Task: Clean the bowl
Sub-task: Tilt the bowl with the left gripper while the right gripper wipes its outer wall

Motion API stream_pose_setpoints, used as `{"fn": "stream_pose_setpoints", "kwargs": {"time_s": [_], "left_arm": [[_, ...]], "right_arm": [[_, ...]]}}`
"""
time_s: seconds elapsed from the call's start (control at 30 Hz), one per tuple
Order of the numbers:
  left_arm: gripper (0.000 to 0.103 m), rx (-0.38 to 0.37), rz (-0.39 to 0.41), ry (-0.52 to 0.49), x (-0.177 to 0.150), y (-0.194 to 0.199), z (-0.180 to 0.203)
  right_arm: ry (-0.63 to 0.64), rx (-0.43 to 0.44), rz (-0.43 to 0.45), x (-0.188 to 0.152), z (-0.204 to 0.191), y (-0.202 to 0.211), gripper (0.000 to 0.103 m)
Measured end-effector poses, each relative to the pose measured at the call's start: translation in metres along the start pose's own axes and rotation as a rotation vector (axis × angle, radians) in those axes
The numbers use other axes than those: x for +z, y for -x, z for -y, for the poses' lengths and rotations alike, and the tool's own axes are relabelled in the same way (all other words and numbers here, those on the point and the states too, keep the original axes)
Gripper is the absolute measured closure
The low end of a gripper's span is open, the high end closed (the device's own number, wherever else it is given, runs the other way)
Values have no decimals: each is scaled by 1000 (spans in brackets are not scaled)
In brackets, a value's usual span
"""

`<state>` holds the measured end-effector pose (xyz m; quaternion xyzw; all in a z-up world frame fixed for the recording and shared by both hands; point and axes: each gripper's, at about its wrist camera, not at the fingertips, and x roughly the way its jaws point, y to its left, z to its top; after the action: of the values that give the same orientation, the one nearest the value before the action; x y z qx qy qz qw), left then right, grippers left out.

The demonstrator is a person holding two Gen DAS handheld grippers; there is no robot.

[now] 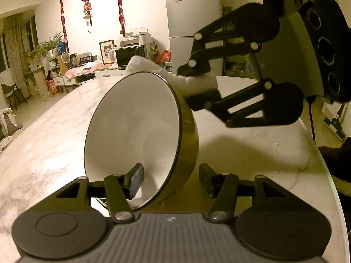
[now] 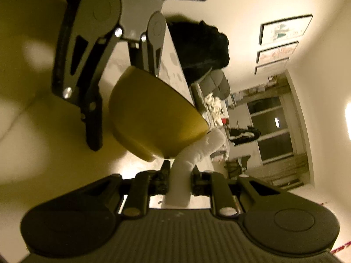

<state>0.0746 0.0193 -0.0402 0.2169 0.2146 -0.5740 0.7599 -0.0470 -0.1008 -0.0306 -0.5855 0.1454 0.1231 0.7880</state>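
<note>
Above the near right part of the marble-look table (image 1: pixel 54 153), the bowl (image 1: pixel 140 135) is held tipped on edge, white inside facing left, olive-yellow outside facing right. Left gripper (image 1: pixel 171 182) straddles the lower rim: one finger pad sits inside against the white wall, the other outside and seemingly a little clear of the olive wall. Clamp looks loose or partial; I cannot tell whether the bowl's lower edge also rests on the table.

Right gripper (image 2: pixel 178 175) is closed on a rolled white cloth (image 2: pixel 193 153). Cloth runs forward from the jaws and meets the bowl at its far upper rim, with a fold showing over the rim edge in the left wrist view.

Judgement: wiping step in hand, cloth working the rim and outer wall. Inside surface looks free of visible residue, though glare hides detail. How much of the bowl is already wiped cannot be settled.

Next move calls for a firm hold by the left gripper against the cloth's push, and cloth contact kept along the curve. Risk: bowl pivoting or slipping out of the loose clamp.
</note>
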Motion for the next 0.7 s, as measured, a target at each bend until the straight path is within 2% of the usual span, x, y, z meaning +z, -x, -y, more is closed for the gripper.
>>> {"fn": "stream_pose_setpoints", "kwargs": {"time_s": [0.17,0.4,0.7], "left_arm": [[45,12,1,-8,-3,-2,4],[46,24,-5,27,-4,-2,5],[46,13,-6,34,-6,3,7]], "right_arm": [[12,-52,-50,9,-1,-8,84],[42,-125,-122,14,-23,-13,83],[19,-127,-142,19,-18,6,84]]}}
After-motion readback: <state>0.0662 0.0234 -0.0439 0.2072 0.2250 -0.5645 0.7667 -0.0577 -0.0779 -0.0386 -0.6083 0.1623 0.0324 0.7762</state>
